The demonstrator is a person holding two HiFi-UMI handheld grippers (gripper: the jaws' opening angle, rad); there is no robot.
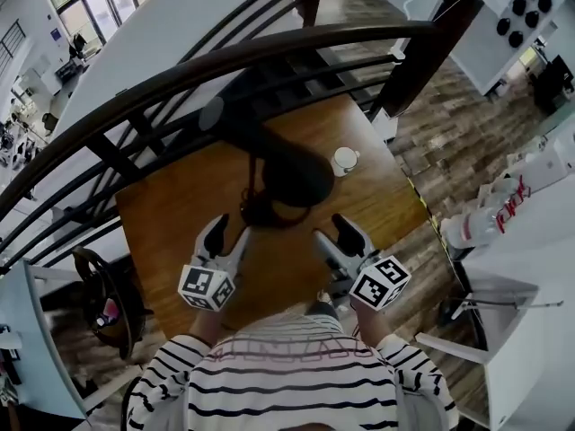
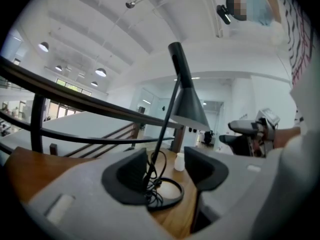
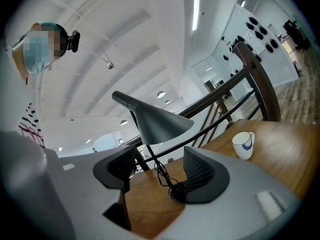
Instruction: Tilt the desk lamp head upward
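Fingers stand apart and empty on my left gripper [image 1: 228,234] and right gripper [image 1: 334,233]. The lamp head [image 1: 292,173] hangs over the bench [image 1: 175,209] ahead, between them. The right looks slightly nearer.

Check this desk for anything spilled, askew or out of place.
Only the cord stands out: it lies in a loose tangle at the foot of the desk lamp rather than running off tidily. The cup stands upright on the table, and nothing looks spilled or damaged.
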